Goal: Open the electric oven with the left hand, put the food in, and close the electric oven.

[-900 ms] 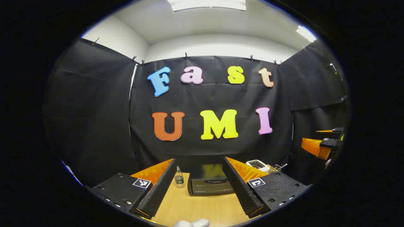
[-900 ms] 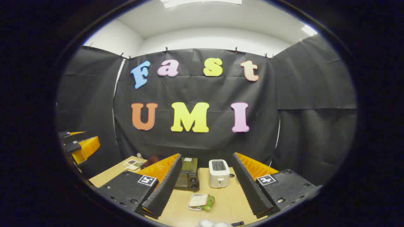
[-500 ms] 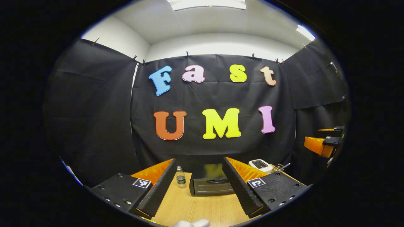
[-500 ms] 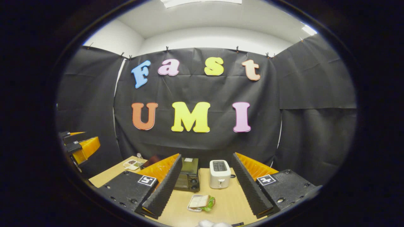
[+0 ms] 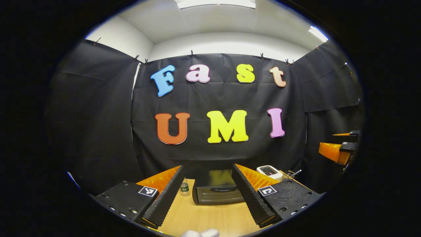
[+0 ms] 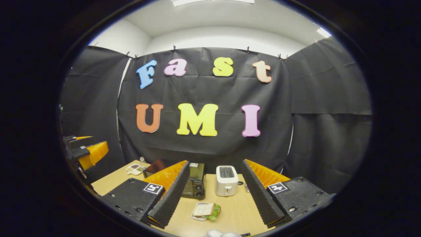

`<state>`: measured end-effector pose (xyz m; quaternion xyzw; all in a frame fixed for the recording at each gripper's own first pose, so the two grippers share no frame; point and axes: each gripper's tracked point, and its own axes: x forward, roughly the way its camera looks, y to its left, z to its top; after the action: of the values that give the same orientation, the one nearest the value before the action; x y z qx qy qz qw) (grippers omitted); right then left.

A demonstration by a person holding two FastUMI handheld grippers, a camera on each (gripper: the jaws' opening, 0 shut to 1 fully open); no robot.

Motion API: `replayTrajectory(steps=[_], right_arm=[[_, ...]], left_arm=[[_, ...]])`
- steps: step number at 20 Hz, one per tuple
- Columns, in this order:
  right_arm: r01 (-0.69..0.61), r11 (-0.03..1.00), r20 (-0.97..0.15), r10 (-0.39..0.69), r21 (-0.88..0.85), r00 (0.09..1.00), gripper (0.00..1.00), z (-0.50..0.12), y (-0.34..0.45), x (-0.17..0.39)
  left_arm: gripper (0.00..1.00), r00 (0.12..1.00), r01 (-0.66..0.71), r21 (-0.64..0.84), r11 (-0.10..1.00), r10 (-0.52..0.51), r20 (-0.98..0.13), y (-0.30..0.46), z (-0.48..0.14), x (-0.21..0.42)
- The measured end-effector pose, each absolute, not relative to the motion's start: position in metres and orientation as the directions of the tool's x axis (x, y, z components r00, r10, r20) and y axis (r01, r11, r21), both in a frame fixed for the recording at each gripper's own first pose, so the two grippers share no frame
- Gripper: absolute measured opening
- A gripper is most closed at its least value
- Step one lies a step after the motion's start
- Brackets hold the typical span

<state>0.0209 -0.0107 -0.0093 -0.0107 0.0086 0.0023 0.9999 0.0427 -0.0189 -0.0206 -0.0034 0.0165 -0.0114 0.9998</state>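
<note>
A black electric oven [image 5: 215,191] stands on the wooden table [image 5: 204,219] with its door closed and a handle across the front. It sits straight ahead between the fingers of my open left gripper [image 5: 207,194], some way off. In the right gripper view the oven [image 6: 195,184] is left of centre. A sandwich on a small tray [image 6: 204,210] lies on the table in front of my open right gripper [image 6: 213,197], nothing held. The other gripper [image 6: 87,153] hangs in the air at the far left.
A white toaster [image 6: 226,180] stands right of the oven. A small water bottle [image 5: 184,187] is left of the oven, with a small food tray [image 6: 134,169] nearby. A wire basket [image 5: 289,174] sits beyond the toaster. Black cloth walls surround the table.
Both views have shifted slightly; the oven and toaster sit a little closer and lower. In the left gripper view the bottle has slid partly behind the left finger. Both grippers stay open.
</note>
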Motion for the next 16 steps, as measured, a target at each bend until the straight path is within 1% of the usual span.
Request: replayTrajectory(steps=[4, 7, 8, 9, 10, 14, 15, 16], right_arm=[[0.006, 0.999, -0.007, -0.006, -0.034, 1.000, 0.91, -0.003, -0.030, 0.027], [0.030, 0.998, -0.017, -0.031, -0.049, 0.999, 0.91, -0.004, -0.051, 0.033], [0.042, 0.997, -0.022, -0.044, -0.058, 0.999, 1.00, -0.005, -0.060, 0.035], [0.054, 0.996, -0.027, -0.056, -0.066, 0.998, 1.00, -0.006, -0.067, 0.036], [0.065, 0.995, -0.035, -0.067, -0.072, 0.997, 0.91, -0.009, -0.075, 0.038], [0.101, 0.990, -0.075, -0.108, -0.093, 0.991, 0.91, -0.020, -0.100, 0.049], [0.103, 0.990, -0.088, -0.112, -0.096, 0.990, 1.00, -0.025, -0.104, 0.051], [0.107, 0.989, -0.099, -0.117, -0.097, 0.988, 1.00, -0.029, -0.107, 0.053]], left_arm=[[0.95, 0.998, 0.046, -0.017, 0.999, -0.047, -0.048, -0.041, -0.043, 0.076], [0.95, 0.995, 0.064, -0.035, 0.997, -0.066, -0.068, -0.064, -0.074, 0.112], [0.95, 0.994, 0.070, -0.044, 0.997, -0.074, -0.086, -0.071, -0.085, 0.125], [0.95, 0.992, 0.074, -0.050, 0.996, -0.079, -0.097, -0.077, -0.097, 0.137], [0.95, 0.990, 0.076, -0.051, 0.996, -0.081, -0.116, -0.084, -0.111, 0.149], [0.95, 0.978, 0.060, -0.013, 0.998, -0.061, -0.201, -0.099, -0.172, 0.203], [0.95, 0.975, 0.057, 0.001, 0.998, -0.056, -0.216, -0.102, -0.186, 0.217], [0.95, 0.970, 0.055, 0.010, 0.998, -0.051, -0.238, -0.104, -0.199, 0.229]])
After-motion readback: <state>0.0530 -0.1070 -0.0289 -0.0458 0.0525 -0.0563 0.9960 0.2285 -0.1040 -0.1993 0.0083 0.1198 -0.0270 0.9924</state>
